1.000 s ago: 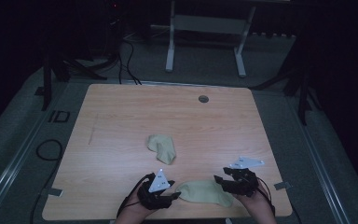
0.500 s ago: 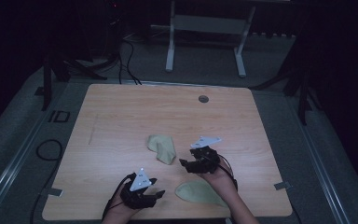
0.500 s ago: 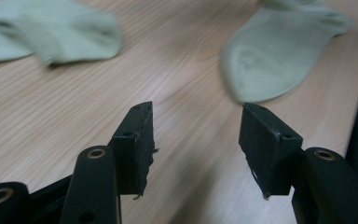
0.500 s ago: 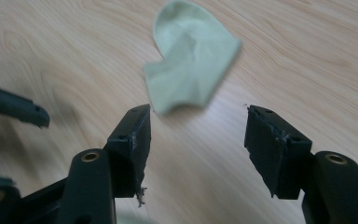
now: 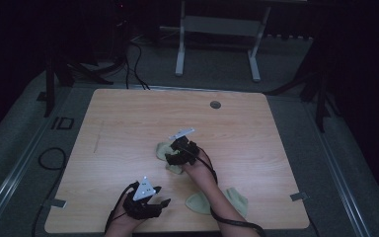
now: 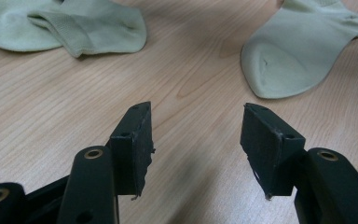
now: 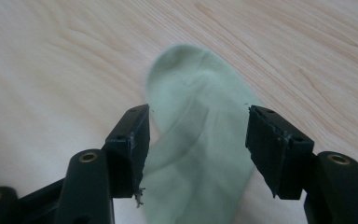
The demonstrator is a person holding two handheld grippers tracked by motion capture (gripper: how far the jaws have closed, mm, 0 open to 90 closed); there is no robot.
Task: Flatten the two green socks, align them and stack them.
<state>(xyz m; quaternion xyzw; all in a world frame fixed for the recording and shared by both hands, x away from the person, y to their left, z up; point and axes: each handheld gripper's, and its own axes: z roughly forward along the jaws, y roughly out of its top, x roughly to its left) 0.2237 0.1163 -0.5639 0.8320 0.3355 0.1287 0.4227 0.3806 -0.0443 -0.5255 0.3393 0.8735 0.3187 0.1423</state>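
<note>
Right gripper [image 5: 173, 157]: jaws standing apart, hovering over a pale green sock [image 7: 200, 154] lying folded mid-table [image 5: 128, 123]. Left gripper [image 5: 154, 200]: jaws likewise parted on nothing, waiting near the front edge. Second sock [image 5: 197, 202]: lying flat just beside it, under the right forearm.

Left gripper [image 6: 196, 149]: jaws spread wide, nothing between them, bare wooden table [image 6: 74, 107] beneath. Folded pale green sock [image 6: 70, 23] at upper left of frame. Second pale green sock [image 6: 298, 51] at upper right, rounded toe end toward the jaws. Both lie flat, well apart.
</note>
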